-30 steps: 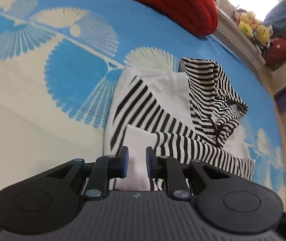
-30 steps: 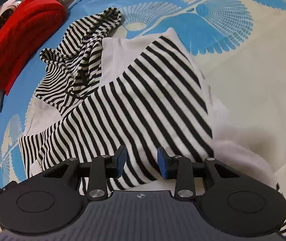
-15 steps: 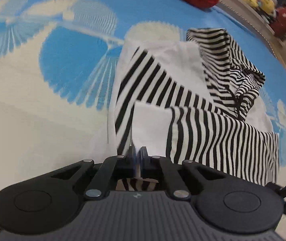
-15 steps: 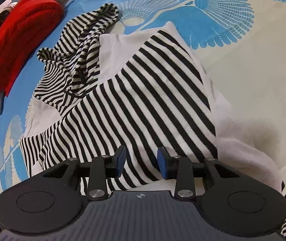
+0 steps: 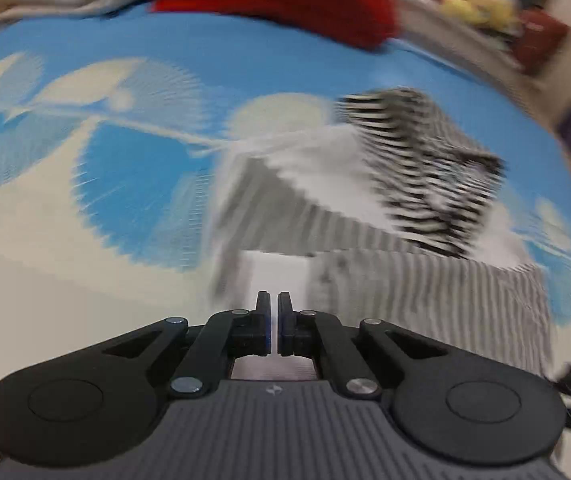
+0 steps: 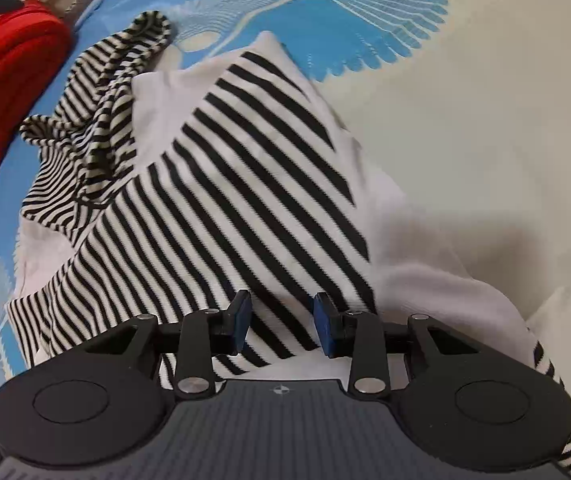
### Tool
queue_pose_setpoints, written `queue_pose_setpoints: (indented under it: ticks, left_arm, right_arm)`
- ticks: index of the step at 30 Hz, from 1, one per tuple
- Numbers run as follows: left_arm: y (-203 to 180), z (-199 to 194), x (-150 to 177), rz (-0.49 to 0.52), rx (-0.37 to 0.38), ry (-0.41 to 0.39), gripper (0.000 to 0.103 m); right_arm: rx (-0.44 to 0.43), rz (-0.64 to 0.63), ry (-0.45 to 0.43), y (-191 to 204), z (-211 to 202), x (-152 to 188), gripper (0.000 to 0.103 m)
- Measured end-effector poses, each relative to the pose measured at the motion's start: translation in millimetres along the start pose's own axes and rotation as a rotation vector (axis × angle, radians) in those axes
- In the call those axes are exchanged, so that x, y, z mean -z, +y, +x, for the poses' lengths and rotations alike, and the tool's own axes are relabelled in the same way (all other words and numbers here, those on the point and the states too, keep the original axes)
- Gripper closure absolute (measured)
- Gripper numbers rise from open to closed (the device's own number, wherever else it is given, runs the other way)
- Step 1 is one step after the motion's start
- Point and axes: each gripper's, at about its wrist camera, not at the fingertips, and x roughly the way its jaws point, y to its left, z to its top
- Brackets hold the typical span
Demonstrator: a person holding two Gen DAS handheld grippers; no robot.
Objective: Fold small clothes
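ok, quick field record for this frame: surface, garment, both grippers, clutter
surface: blue and cream patterned bedspread
garment: black-and-white striped top, rumpled, partly folded over itself, white side showing in places
left gripper: jaws nearly together at the garment's near edge; view blurred, so a pinch of cloth looks likely but is not certain
right gripper: jaws apart over the striped cloth, pads not pressing on it
clutter: red knit item at the far edge of the bed; soft toys on a ledge beyond

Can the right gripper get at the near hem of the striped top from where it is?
Probably yes: the right gripper hangs open directly over the striped top, striped cloth showing between its jaws and nothing lying across it.
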Motion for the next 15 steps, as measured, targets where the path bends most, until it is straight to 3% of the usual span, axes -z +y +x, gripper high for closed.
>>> queue_pose_setpoints:
  ticks: [4,5,8,10,13,15]
  left_arm:
    - [-0.5,36.8,16.3,-0.006,-0.015,0.202,0.096]
    - [2.0,41.9,19.4,-0.012,-0.028,0.216,0.096]
    - [-5.2,32.1,14.1,0.030,-0.051,0.169,0.094]
    - [-9.6,25.2,13.3,0.051,-0.036,0.114,0.080]
    - [-6.1,42.5,18.8,0.015,-0.047,0.193,0.074]
    - [-5.3,44.5,19.1,-0.004,-0.054,0.186,0.074]
  right_arm:
    - [0.029,-0.027,-0.032,2.6,-5.2,0.0,0.067]
    - [0.033,-0.026,-0.033,2.0,-5.4,-0.8,0.067]
    - [0.043,-0.033,-0.057,1.5,-9.8,-2.9,0.066]
    - [0.019,-0.068,-0.079,6.2,-15.6,-4.1,0.066]
    - [-0.031,-0.030,0.002,-0.4,-7.4,-5.4,0.065]
    - [-0.003,0.013,0.036,-9.5,0.1,-4.3,0.065]
